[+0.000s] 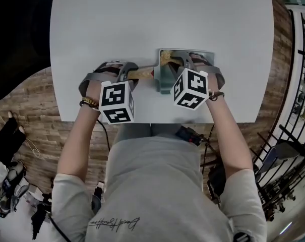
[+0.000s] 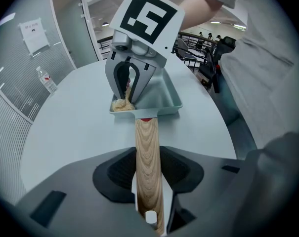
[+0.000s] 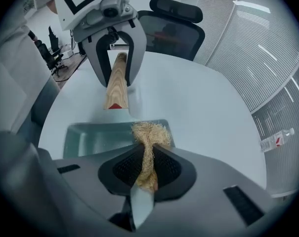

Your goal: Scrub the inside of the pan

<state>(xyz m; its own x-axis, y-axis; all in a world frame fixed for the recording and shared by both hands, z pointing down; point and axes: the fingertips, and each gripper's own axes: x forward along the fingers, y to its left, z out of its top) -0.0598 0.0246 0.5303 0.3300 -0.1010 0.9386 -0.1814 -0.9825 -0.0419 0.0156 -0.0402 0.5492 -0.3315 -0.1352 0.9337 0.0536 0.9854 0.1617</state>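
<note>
A rectangular grey-green pan [image 1: 165,79] with a wooden handle [image 1: 140,74] lies on the pale table [image 1: 142,19], near its front edge. My left gripper [image 1: 129,73] is shut on that handle [image 2: 148,157], which runs between its pads towards the pan [image 2: 164,100]. My right gripper [image 1: 185,62] points steeply down into the pan, shut on a tan fibrous scrubber [image 3: 149,137]. The scrubber's loose end [image 2: 120,104] rests in the pan's far corner by the handle side. In the right gripper view the pan's floor [image 3: 95,135] shows bare, and beyond it the left gripper [image 3: 118,70] grips the handle [image 3: 117,85].
The pan sits close to the table's front edge, right before the person's body. A black office chair [image 3: 174,21] stands beyond the table. A plastic bottle [image 3: 277,138] lies off to the side by the slatted wall. Metal racks [image 1: 298,84] stand at the right.
</note>
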